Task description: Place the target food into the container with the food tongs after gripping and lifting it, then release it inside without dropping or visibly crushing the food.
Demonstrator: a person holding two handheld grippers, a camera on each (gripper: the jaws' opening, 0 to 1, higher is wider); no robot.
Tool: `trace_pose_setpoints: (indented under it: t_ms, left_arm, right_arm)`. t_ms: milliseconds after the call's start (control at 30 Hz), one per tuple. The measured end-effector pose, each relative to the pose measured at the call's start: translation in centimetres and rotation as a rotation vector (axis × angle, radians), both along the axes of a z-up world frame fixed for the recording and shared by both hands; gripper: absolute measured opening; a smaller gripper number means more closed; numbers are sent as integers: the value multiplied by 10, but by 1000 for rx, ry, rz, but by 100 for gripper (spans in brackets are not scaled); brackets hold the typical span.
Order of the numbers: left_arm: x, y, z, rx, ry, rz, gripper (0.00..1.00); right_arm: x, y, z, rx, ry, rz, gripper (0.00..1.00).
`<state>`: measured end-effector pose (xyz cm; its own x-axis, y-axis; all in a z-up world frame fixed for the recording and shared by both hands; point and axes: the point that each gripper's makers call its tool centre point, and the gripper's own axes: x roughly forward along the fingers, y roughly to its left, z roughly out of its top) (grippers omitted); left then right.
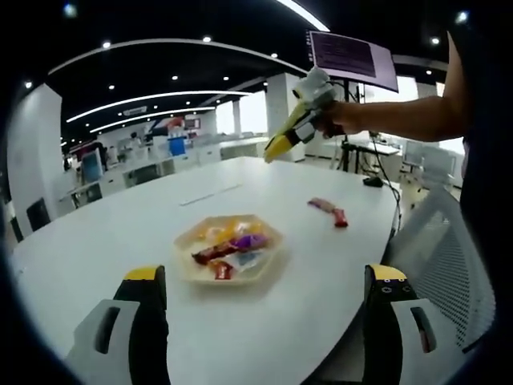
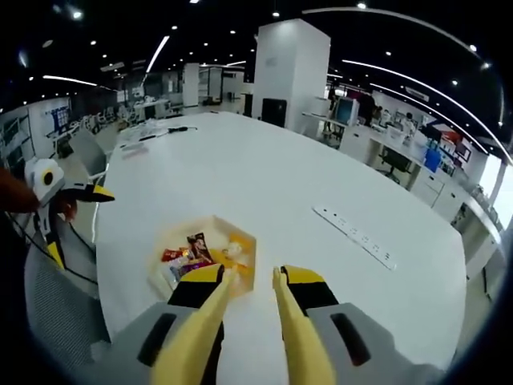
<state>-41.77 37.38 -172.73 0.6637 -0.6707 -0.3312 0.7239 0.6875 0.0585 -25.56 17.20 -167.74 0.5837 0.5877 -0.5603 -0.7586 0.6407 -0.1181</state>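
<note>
A shallow hexagonal dish (image 1: 268,258) (image 2: 244,241) holding several wrapped sweets sits on the white table (image 1: 120,233). Beyond it to the right, a red-wrapped snack (image 1: 329,210) lies loose on the tabletop. My left gripper (image 1: 264,275) stands open just short of the dish, jaws wide apart and empty; it also appears at the left table edge (image 2: 68,192). My right gripper (image 2: 252,281) is shut on yellow food tongs (image 2: 280,321), whose tips hover apart over the dish's near rim. A hand holds this gripper (image 1: 309,108) high above the table's far side.
A flat power strip (image 2: 353,237) (image 1: 210,195) lies on the table. Mesh chairs stand at the table edge (image 1: 445,249) (image 2: 56,305). A screen on a stand (image 1: 353,56) and office desks are behind. The person's arm (image 1: 401,116) reaches in from the right.
</note>
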Motion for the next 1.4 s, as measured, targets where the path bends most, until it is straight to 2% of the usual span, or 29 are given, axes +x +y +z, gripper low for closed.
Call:
trace_pose_setpoints:
  t_ms: [233, 467, 700, 933, 1400]
  left_arm:
    - [0, 0, -1, 6, 0, -2, 100]
    - [0, 0, -1, 8, -2, -1, 100]
    - [0, 1, 0, 8, -5, 3, 100]
    - [1, 1, -1, 11, -4, 5, 100]
    - [-1, -1, -4, 18, 3, -6, 100]
  right_arm:
    - [-9, -29, -7, -3, 7, -45, 27]
    - [-18, -71, -19, -14, 22, -123, 28]
    - [-27, -109, -23, -3, 22, -186, 28]
    - [-41, -126, -26, -47, -5, -172, 28]
    - [-51, -145, -32, -48, -15, -222, 28]
